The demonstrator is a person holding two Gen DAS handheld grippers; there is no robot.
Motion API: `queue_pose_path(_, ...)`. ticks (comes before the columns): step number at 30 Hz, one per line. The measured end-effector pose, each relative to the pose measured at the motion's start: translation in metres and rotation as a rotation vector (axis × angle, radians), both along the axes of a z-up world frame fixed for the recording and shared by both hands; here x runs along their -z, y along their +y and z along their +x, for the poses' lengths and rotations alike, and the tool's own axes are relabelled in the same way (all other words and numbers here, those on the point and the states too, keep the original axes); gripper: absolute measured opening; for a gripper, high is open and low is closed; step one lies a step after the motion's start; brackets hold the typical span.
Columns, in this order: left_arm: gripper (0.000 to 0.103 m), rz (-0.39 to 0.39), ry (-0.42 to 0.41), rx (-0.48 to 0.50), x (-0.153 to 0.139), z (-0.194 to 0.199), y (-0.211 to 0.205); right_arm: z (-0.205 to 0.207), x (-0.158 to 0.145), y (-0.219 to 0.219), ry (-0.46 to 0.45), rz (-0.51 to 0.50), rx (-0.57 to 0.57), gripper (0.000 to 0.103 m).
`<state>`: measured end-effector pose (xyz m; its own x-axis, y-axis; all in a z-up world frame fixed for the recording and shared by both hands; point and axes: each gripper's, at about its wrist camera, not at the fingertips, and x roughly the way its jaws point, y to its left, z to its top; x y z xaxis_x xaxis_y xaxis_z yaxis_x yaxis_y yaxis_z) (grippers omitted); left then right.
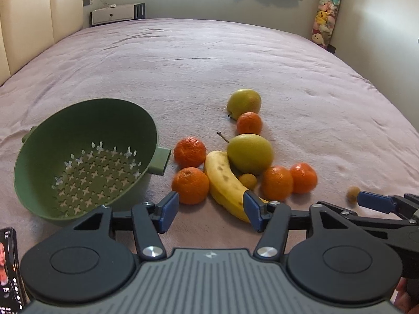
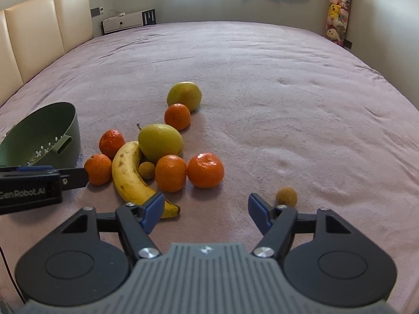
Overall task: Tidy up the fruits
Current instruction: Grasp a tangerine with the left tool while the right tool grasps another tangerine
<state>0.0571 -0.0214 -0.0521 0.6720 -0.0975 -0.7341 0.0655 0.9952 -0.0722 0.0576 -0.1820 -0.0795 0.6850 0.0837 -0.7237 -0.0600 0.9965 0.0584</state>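
Fruit lies in a heap on the pink bedspread: a banana [image 1: 225,183] [image 2: 127,172], two green-yellow pears [image 1: 250,153] [image 2: 160,140], several tangerines [image 1: 190,185] [image 2: 205,170] and a small brown round fruit [image 2: 146,170]. Another small brown fruit [image 2: 286,196] [image 1: 352,194] lies apart to the right. A green colander [image 1: 83,157] [image 2: 49,133] sits tilted and empty left of the heap. My left gripper [image 1: 210,210] is open and empty, just short of the banana. My right gripper [image 2: 205,213] is open and empty, right of the banana's tip.
The bedspread [image 2: 262,78] stretches far back to a cream headboard [image 2: 39,34] on the left. A phone [image 1: 9,267] lies at the near left edge. A column of plush toys [image 2: 337,10] stands in the far right corner.
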Motion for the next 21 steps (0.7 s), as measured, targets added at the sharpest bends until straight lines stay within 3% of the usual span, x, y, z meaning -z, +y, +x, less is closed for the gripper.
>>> queue_pose_path(6, 0.063, 0.000, 0.015, -0.048, 0.011, 0.017, 0.000, 0.021, 0.005, 0.009, -0.020, -0.019, -0.032, 0.064)
queue_pose_path(12, 0.062, 0.059, 0.017, -0.074, 0.027, 0.027, -0.004, 0.042, 0.015, 0.005, -0.019, -0.039, -0.004, 0.058)
queue_pose_path(21, 0.060, 0.138, 0.049, -0.073, 0.050, 0.037, -0.010, 0.052, 0.036, 0.006, 0.003, -0.105, -0.031, 0.056)
